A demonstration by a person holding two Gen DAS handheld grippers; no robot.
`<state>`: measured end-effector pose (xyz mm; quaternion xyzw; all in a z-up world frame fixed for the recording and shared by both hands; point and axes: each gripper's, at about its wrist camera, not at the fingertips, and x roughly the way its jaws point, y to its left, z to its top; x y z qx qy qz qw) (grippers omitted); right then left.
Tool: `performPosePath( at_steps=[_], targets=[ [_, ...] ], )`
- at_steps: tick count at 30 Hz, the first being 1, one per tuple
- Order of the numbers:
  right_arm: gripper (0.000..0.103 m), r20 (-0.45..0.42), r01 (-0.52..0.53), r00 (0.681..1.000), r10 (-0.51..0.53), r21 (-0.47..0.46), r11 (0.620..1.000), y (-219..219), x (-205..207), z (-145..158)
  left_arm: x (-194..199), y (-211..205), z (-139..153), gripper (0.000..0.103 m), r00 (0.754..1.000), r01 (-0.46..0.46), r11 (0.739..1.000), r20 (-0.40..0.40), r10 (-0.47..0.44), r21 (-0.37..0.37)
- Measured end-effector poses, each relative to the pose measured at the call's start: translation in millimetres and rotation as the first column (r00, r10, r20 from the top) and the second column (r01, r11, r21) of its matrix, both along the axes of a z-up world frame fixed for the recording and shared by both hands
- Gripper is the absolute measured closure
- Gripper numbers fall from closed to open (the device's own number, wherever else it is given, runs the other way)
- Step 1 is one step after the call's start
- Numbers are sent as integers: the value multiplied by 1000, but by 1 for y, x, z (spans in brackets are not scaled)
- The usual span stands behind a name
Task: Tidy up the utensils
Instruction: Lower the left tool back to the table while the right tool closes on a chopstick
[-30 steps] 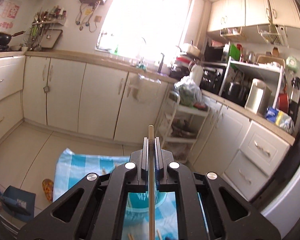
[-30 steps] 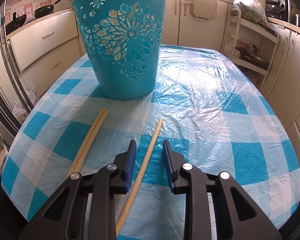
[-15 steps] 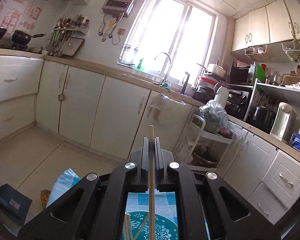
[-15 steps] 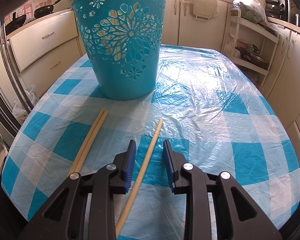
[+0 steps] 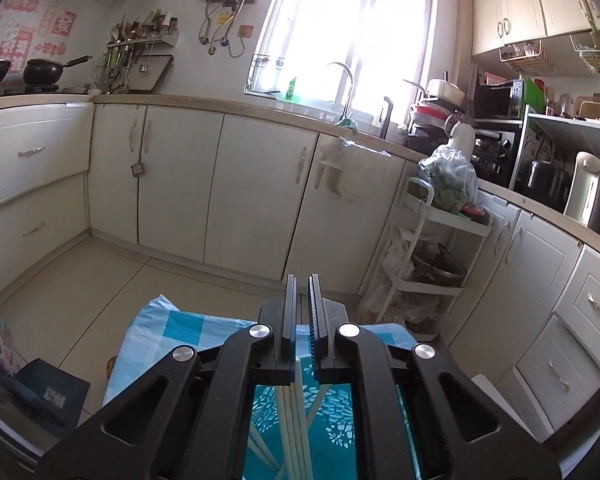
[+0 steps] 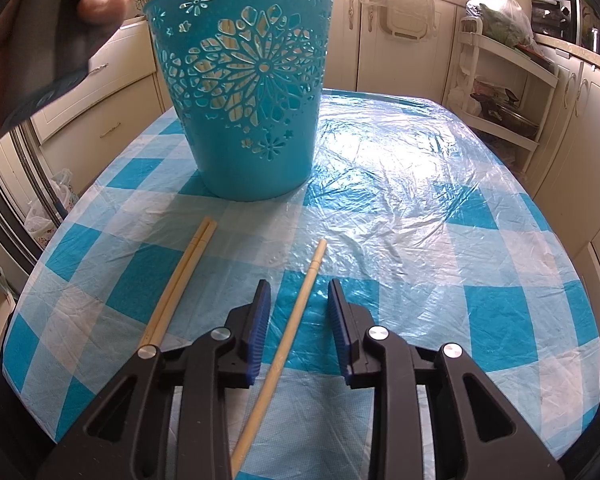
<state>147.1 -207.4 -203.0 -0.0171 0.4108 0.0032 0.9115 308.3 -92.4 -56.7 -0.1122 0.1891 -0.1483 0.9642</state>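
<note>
Beside basket [image 6: 252, 92] — paired chopsticks [image 6: 180, 276]

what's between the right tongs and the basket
In the right wrist view, a single chopstick lies between the open right tongs, pointing toward the basket. Past its tip there is only bare checked tablecloth. A chopstick pair lies off to the left.
</note>
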Motion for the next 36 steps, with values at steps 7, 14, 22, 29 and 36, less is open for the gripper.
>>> performPosePath(
  at_steps=[7, 14, 22, 29, 36],
  targets=[
    [72, -17, 30, 999, -27, 156, 987, -16, 1, 1, -50, 43, 0, 39, 996, -85, 995, 25, 84, 44],
    [86, -8, 27, 1000, -26, 51, 998, -5, 2, 0, -97, 98, -49, 18, 983, -165, 979, -65, 174, 123],
    [96, -62, -59, 996, 58, -18, 998, 11, 0, 2, -78, 91, -138, 16, 921, -60, 965, -360, 152, 255],
    [96, -88, -52, 995, 51, -10, 999, 5, 1, 5, -74, 74, -159, 12, 904, -4, 955, -406, 130, 296],
    [96, -98, -51, 994, 52, 5, 999, -1, 12, 4, -73, 67, -162, 10, 900, 13, 948, -416, 127, 317]
  ],
)
